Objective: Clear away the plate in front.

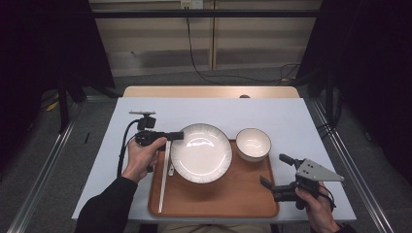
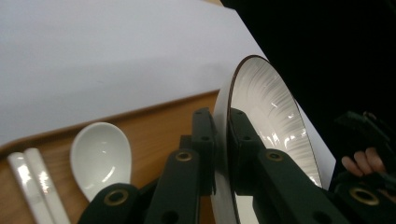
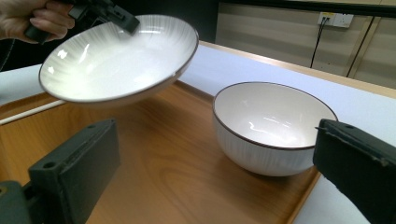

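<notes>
A wide white plate (image 1: 201, 153) with a dark rim hangs tilted over the wooden tray (image 1: 214, 196), clear of the wood in the right gripper view. My left gripper (image 1: 177, 136) is shut on the plate's left rim. The left gripper view shows its jaws pinching the rim of the plate (image 2: 271, 112) edge-on. A white bowl (image 1: 253, 144) stands on the tray's far right corner. My right gripper (image 1: 274, 170) is held open at the tray's right edge, just short of the bowl (image 3: 273, 123), with nothing between its jaws.
White chopsticks (image 1: 164, 177) lie along the tray's left side, with a white spoon (image 2: 100, 156) beside them, partly under the plate. The tray rests on a white table sheet (image 1: 291, 116) with bare room behind and to both sides.
</notes>
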Motion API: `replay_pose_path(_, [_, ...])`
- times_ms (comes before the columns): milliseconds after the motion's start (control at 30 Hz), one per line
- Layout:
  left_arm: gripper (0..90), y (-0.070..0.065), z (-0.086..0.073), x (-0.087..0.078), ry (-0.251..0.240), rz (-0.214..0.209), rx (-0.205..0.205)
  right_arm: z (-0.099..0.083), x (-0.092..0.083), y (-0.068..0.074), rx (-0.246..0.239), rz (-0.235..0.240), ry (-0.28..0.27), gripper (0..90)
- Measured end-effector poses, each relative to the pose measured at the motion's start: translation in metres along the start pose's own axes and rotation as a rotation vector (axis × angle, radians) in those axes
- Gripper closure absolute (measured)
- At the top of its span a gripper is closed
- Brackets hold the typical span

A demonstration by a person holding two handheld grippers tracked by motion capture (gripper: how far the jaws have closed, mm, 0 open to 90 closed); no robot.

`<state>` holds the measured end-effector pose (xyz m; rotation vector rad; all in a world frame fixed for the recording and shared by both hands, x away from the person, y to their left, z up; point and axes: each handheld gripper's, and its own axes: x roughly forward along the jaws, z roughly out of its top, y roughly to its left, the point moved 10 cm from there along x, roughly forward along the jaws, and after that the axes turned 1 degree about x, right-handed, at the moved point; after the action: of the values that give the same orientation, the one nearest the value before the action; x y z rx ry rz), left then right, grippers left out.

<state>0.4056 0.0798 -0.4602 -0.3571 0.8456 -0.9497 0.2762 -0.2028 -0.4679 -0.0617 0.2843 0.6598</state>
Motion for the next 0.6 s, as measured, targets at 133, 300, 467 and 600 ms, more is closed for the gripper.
replay_pose_path(133, [83.2, -0.006, -0.015, 0.009, 0.061, -0.012, 0.007, 0.001, -0.001, 0.0, 0.004, 0.005, -0.006, 0.3])
replay_pose_path(300, [83.2, -0.012, -0.029, 0.018, 0.096, -0.033, 0.031, 0.001, 0.0, 0.0, 0.005, 0.006, -0.008, 0.2])
replay_pose_path(467, [83.4, -0.017, -0.038, 0.026, 0.128, -0.06, 0.022, 0.001, 0.0, 0.0, 0.004, 0.005, -0.004, 0.1])
replay_pose_path(600, [83.3, -0.016, -0.042, 0.03, 0.147, -0.061, 0.035, 0.0, 0.0, 0.001, 0.0, 0.013, -0.001, 0.0])
